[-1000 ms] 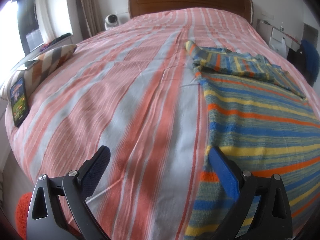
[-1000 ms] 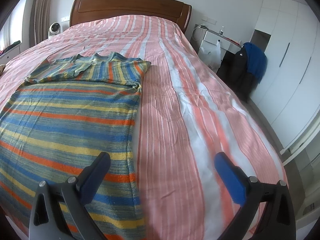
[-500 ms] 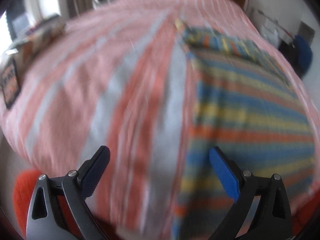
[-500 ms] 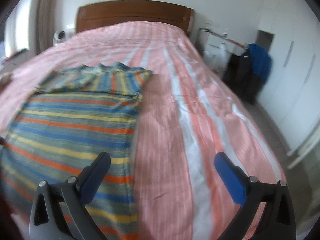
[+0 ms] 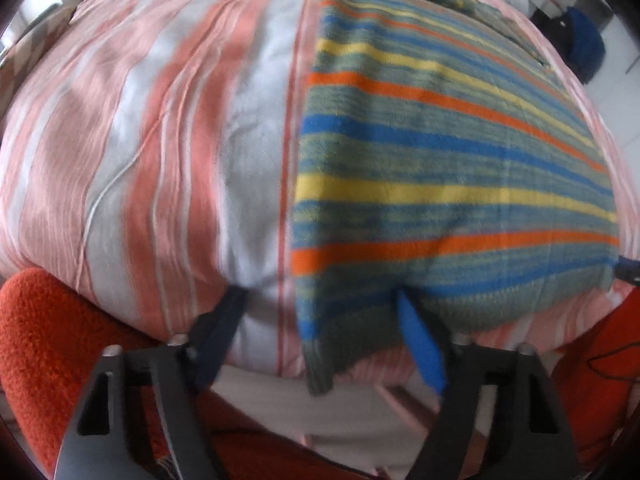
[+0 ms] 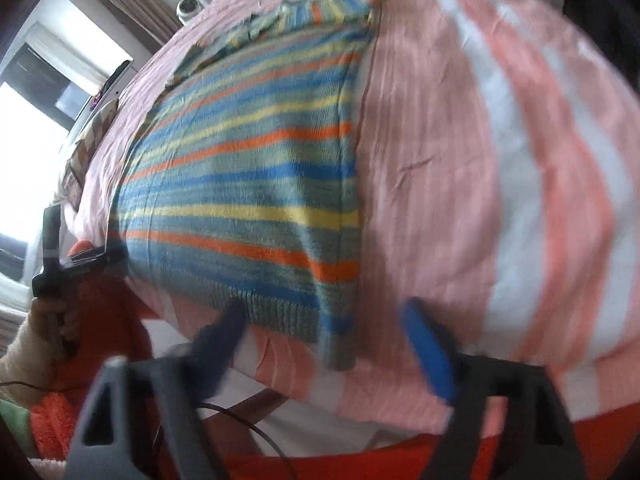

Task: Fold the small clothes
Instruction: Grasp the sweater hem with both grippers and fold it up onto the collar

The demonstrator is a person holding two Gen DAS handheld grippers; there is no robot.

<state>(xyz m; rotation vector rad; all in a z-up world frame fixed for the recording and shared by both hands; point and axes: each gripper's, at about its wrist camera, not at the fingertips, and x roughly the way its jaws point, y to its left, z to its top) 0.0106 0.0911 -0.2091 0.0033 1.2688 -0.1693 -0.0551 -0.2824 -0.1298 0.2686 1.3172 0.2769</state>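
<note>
Soft, even daylight fills both my wrist views, with no hard shadows. A window [image 6: 36, 128] at the left of my right view is blown out white. Motion blur smears everything, worst near my fingers [image 6: 430, 354]. The fisheye bends the bedspread [image 5: 168, 128], with dark vignetted corners.

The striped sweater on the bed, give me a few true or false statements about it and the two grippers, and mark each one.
1. The striped sweater lies flat on the pink striped bedspread. True.
2. The left gripper straddles a corner of the hem. True.
3. The right gripper is clamped shut on a pillow. False: its jaws have just been closing around the sweater's other hem corner.
4. The sweater is plain white. False: it has blue, yellow and orange stripes.
</note>
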